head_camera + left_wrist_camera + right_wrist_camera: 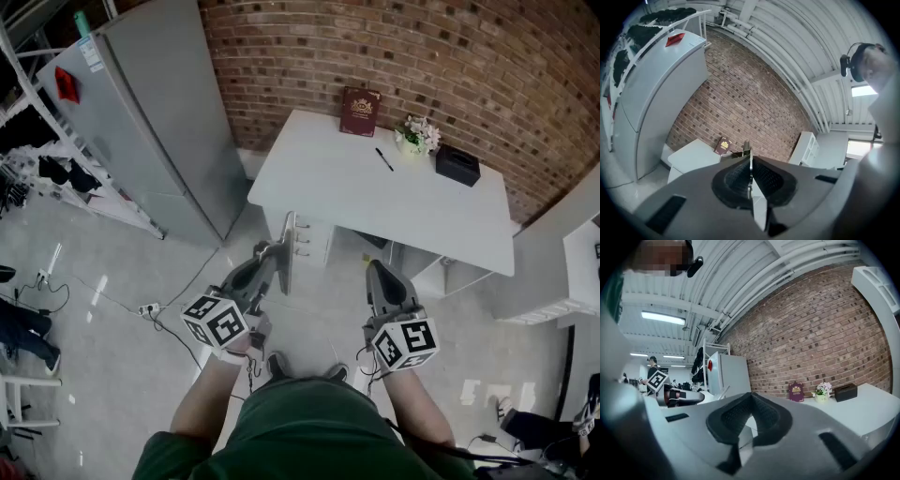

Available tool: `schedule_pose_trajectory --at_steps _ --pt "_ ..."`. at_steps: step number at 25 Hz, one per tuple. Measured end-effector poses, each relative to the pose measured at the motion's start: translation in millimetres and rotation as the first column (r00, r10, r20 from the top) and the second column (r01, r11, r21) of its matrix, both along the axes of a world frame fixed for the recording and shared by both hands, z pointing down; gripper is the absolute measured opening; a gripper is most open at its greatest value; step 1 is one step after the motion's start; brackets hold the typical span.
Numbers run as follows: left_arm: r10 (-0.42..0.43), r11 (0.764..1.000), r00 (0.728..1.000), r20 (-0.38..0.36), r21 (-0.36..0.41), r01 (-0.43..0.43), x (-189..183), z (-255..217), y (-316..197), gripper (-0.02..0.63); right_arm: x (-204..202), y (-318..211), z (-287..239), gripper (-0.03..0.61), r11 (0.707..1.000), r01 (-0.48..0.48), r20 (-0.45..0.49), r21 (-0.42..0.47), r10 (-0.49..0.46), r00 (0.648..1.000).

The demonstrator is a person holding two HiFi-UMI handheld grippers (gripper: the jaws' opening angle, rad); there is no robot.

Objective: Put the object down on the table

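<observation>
Left gripper view: left tool (750, 164) pinches an edge-on thin plate (758, 201); right tool (751, 403) closed.

Your thin grey panel (289, 239) stands on edge, clamped in your left gripper (270, 253). It hangs by the table's (375, 202) front-left corner.

Left gripper (270, 253) level, jaws clamped, right gripper (377, 269) level, jaws together

Brick wall (422, 56): red-brown, taken as reference.
- Against it: maroon book (360, 112), upright (gold emblem, print unreadable).
- Near the wall, right of the book: potted flowers (417, 136), then black box (457, 165).
- Farther out from it: black pen (384, 159).
- At its left end: grey refrigerator (150, 122).
</observation>
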State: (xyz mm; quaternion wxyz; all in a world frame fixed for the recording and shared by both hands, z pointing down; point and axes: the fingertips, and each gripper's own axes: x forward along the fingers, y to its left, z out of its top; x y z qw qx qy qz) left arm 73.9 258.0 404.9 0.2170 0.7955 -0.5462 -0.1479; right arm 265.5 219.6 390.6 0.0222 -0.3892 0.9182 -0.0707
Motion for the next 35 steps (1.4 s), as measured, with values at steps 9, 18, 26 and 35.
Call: schedule_pose_trajectory --at_steps 9,18,26,35 --pt "0.051 0.998 0.999 -0.005 0.028 -0.051 -52 -2 -4 0.009 -50 5 -9 0.003 0.998 -0.055 -0.005 0.010 0.055 0.998" --pt "0.081 0.995 0.996 -0.026 0.055 -0.080 -120 1 -13 0.008 -113 -2 -8 0.003 0.996 -0.092 -0.060 0.023 0.093 0.994" --pt "0.049 0.998 0.998 -0.043 0.050 -0.047 -169 8 -25 0.008 -152 -20 1 0.003 0.997 -0.079 -0.086 0.002 0.079 0.993" --pt "-0.013 0.999 0.999 -0.042 0.038 0.014 -197 9 -52 0.009 -206 -69 19 0.003 0.999 0.030 -0.046 -0.030 -0.031 0.998"
